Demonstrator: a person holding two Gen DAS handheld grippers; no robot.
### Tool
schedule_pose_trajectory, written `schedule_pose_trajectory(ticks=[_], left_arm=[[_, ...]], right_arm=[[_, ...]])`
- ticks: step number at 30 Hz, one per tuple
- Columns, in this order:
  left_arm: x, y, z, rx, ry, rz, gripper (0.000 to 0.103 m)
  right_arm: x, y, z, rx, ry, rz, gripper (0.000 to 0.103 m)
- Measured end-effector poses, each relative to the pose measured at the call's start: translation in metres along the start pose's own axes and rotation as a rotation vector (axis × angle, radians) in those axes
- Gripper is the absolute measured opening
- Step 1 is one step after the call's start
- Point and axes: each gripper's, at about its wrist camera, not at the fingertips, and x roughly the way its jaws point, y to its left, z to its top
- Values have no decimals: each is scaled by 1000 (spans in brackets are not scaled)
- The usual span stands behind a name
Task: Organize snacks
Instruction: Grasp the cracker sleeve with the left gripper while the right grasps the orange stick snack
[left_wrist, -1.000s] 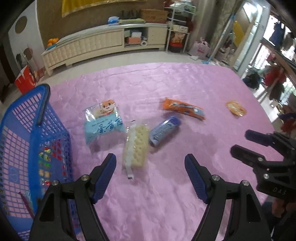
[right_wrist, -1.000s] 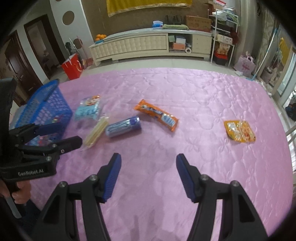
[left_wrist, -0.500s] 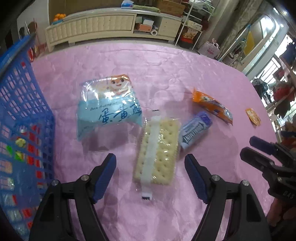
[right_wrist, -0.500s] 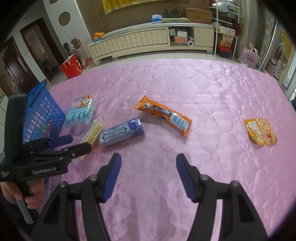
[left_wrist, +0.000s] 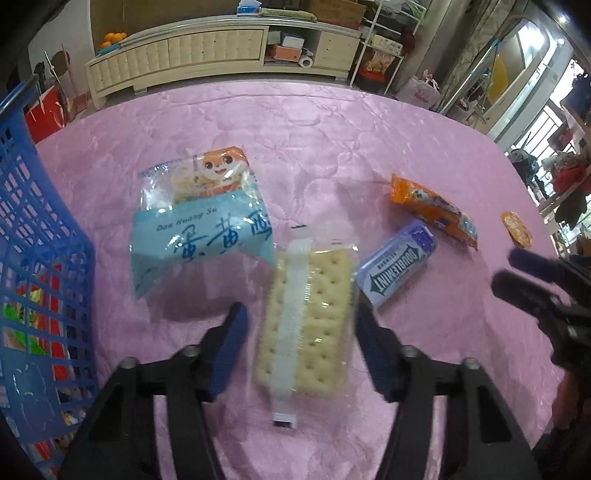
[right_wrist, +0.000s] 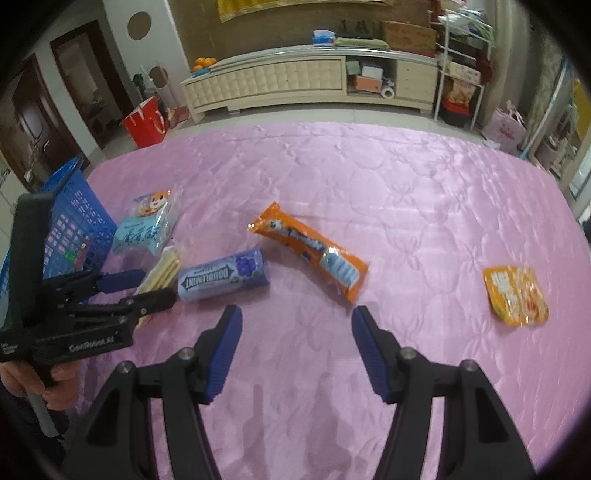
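1. The left gripper (left_wrist: 299, 328) sits at the bottom centre of the left wrist view, its jaws closing around the cracker pack (left_wrist: 308, 325). The pack lies between the blue pads (left_wrist: 232, 343), but a strip of pink cloth shows on either side, so they are not yet pressing on it.
2. The cracker pack lies flat on the pink quilted cloth (left_wrist: 314, 140), lengthwise toward the camera, in clear wrapping with a white seam down its middle.
3. Upper left of the crackers lies the light-blue pastry bag (left_wrist: 201, 218) with a cartoon animal on it; its lower right corner slightly overlaps the crackers' top end.
4. Just right of the crackers lies the purple Doublemint pack (left_wrist: 397, 267), angled up to the right. Beyond it is the orange wrapper bar (left_wrist: 434, 210), and further right, near the frame edge, the small orange pouch (left_wrist: 516, 229).
5. The blue basket (left_wrist: 40, 236) fills the left edge of the left wrist view, with coloured packets visible through its mesh.
6. The right gripper (right_wrist: 297, 336) is at the bottom centre of the right wrist view, jaws standing apart over bare cloth with nothing between them. The orange wrapper bar lies just above its right finger.
7. In the right wrist view the left gripper shows at the left edge, held by a hand (right_wrist: 44, 384), its fingers on either side of the crackers.
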Motion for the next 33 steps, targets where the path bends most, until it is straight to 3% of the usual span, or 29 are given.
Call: schedule_pose_trajectory(ticks=[5,9,15,18,19,21,22,26,33], left_arm=[[-1,0,3,-23,3,1,44],[-13,-3,4,-9,-56,34,43],[-19,-11,8,17,-103,64,42],[-15,-13,11,21,-102,67,42],[-14,-13,11,24,-100,70,42],[-13,-14,11,26,-97,71,42],[-13,-14,10,25,-97,59,42],[-19,-20,9,29,-104,53,42],[-50,-39,4,62,-156,21,42]], right_arm=[[12,-1,8,-74,-11,-34,66],[23,-8,12,-88,-23,-53,66],[45,-11,21,-165,3,-8,66],[51,-8,21,-217,9,-26,66],[53,-7,19,-228,16,-22,63],[55,-6,14,-234,28,-11,46],[52,-6,12,-244,6,-21,30],[40,-2,1,-236,7,-4,28],[-24,17,-7,-208,-71,8,28]])
